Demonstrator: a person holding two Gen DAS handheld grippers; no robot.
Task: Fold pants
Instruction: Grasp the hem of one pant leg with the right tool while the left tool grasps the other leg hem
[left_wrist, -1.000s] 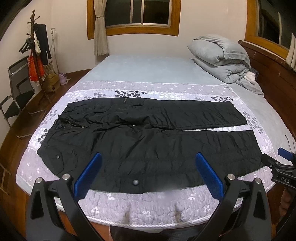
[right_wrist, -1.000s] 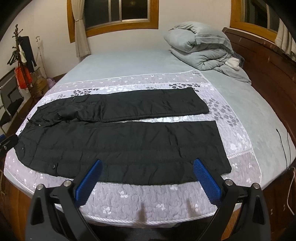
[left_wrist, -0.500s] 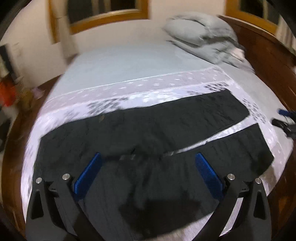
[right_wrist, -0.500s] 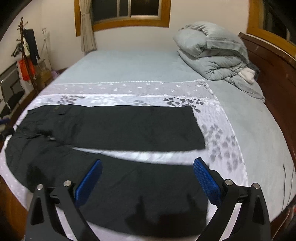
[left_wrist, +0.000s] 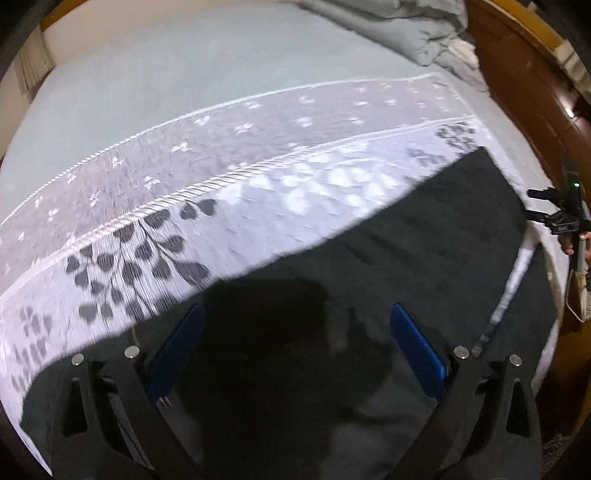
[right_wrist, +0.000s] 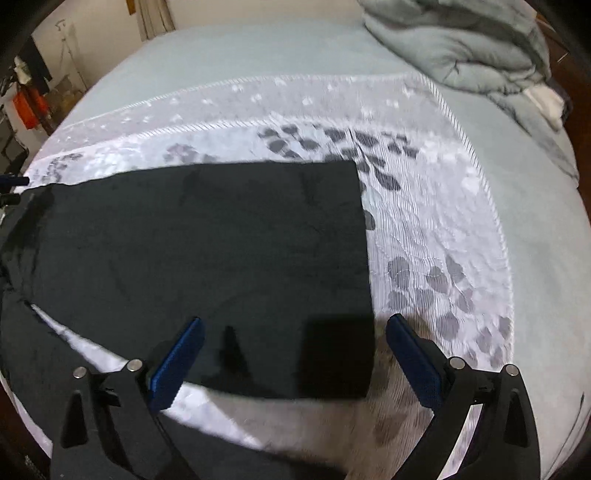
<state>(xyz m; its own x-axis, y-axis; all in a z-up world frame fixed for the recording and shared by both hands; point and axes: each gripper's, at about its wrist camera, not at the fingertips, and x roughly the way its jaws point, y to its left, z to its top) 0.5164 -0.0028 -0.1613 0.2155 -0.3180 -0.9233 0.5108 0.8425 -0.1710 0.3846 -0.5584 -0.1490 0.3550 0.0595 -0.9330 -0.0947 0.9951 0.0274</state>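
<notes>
Lying flat on the white patterned bedspread (right_wrist: 436, 229), the black pants (right_wrist: 207, 251) are seen spread across the near part of the bed (right_wrist: 258, 48), with the two legs apart and a strip of bedspread showing between them. In the right wrist view, the hem end of the far leg is placed just ahead of the right gripper (right_wrist: 291, 354), whose blue-padded jaws are held wide apart with nothing between them. In the left wrist view, the left gripper (left_wrist: 295, 343) is likewise held wide apart and empty, low over the pants (left_wrist: 424, 258) near their upper portion; a dark shadow is cast on the cloth between its jaws.

A small label is carried on the right gripper (left_wrist: 561, 221) as seen at the right edge of the left wrist view, but no lettering can be read through the blur. A green light is shown above it.

Compared with one second ago, both cameras have been brought forward and lower over the bed: the whole garment was then framed from the bed's foot, whereas only part of it is now framed. A grey folded duvet (right_wrist: 465, 44) is seen at the far right corner, beside the wooden headboard (left_wrist: 517, 74).
</notes>
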